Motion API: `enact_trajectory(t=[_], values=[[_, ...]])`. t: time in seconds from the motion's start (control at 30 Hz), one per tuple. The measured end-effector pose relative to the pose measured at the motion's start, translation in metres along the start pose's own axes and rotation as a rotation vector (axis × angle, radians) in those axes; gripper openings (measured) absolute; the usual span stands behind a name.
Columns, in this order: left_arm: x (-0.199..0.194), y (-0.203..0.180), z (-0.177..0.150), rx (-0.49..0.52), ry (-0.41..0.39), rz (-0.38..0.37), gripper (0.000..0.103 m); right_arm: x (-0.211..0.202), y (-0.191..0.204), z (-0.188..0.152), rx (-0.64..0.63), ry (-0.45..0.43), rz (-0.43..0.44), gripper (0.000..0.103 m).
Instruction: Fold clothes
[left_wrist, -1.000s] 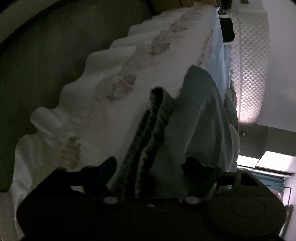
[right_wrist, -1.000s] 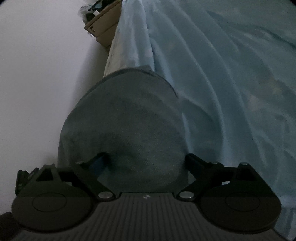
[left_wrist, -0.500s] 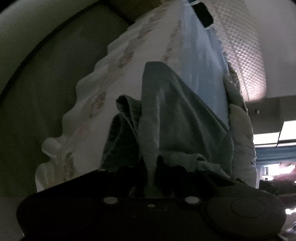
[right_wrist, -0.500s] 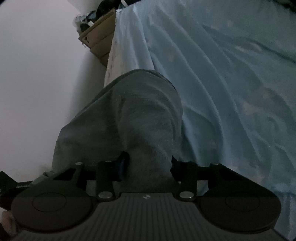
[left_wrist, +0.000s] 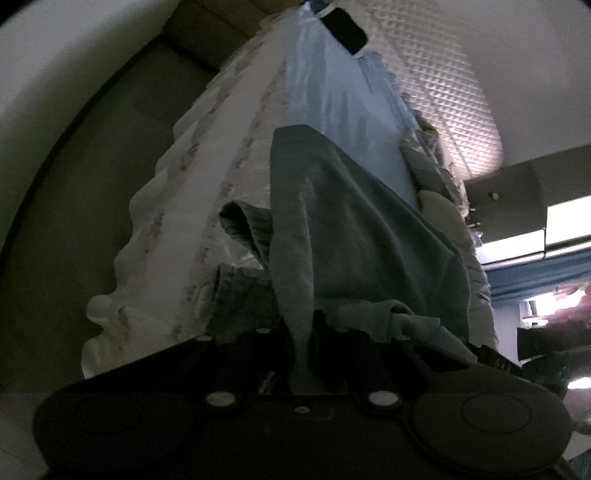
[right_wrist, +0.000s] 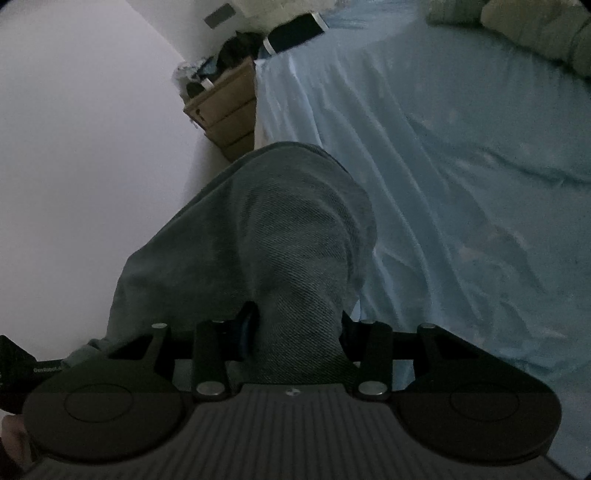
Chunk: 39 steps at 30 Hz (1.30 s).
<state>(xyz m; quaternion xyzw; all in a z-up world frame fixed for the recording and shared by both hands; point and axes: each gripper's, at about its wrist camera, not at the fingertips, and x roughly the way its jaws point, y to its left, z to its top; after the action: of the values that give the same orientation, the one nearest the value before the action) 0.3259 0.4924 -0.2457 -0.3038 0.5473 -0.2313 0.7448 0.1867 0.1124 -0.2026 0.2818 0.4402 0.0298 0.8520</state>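
A grey-green garment (left_wrist: 354, 236) hangs over the edge of the bed and rests partly on the light blue sheet (right_wrist: 461, 166). My left gripper (left_wrist: 301, 343) is shut on a bunched fold of the garment at its near edge. In the right wrist view the same garment (right_wrist: 266, 229) drapes from the bed edge down to my right gripper (right_wrist: 295, 325), whose jaws are closed on a thick fold of it. Both grippers hold the cloth lifted off the bed, with loose cloth sagging between them.
A white frilled bed skirt (left_wrist: 166, 236) hangs down the bed's side. A quilted headboard (left_wrist: 436, 81) and pillows (right_wrist: 535, 29) lie at the bed's far end. A dark flat object (right_wrist: 295, 33) lies on the sheet by a cardboard box (right_wrist: 225, 114) against the wall.
Both grippers were open around the garment a second ago and have closed on it. They have since lifted and pulled the cloth back, showing more of the bed.
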Motion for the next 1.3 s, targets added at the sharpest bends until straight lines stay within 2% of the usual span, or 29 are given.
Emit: enact_trajectory(t=[0.17,0.47,0.73,1.0,1.13,1.3], values=[[-0.025,-0.031,-0.019,0.037,-0.007,-0.039,0.009,-0.051,0.008,-0.006,-0.009,-0.044,-0.003,0.045],[-0.050,-0.097,-0.073,0.064,-0.042,-0.082,0.008,-0.132,0.009,-0.016,-0.024,-0.115,-0.023,0.045],[-0.070,-0.157,-0.123,0.085,-0.077,-0.119,0.008,-0.209,-0.027,-0.010,-0.079,-0.161,0.034,0.045],[-0.034,-0.236,-0.214,0.059,-0.127,-0.136,0.008,-0.280,-0.103,0.003,-0.150,-0.171,0.073,0.045],[0.003,-0.277,-0.248,0.050,-0.103,-0.154,0.008,-0.310,-0.144,0.009,-0.157,-0.185,0.059,0.045],[0.055,-0.321,-0.269,0.065,-0.053,-0.179,0.008,-0.336,-0.198,0.019,-0.134,-0.208,0.023,0.044]])
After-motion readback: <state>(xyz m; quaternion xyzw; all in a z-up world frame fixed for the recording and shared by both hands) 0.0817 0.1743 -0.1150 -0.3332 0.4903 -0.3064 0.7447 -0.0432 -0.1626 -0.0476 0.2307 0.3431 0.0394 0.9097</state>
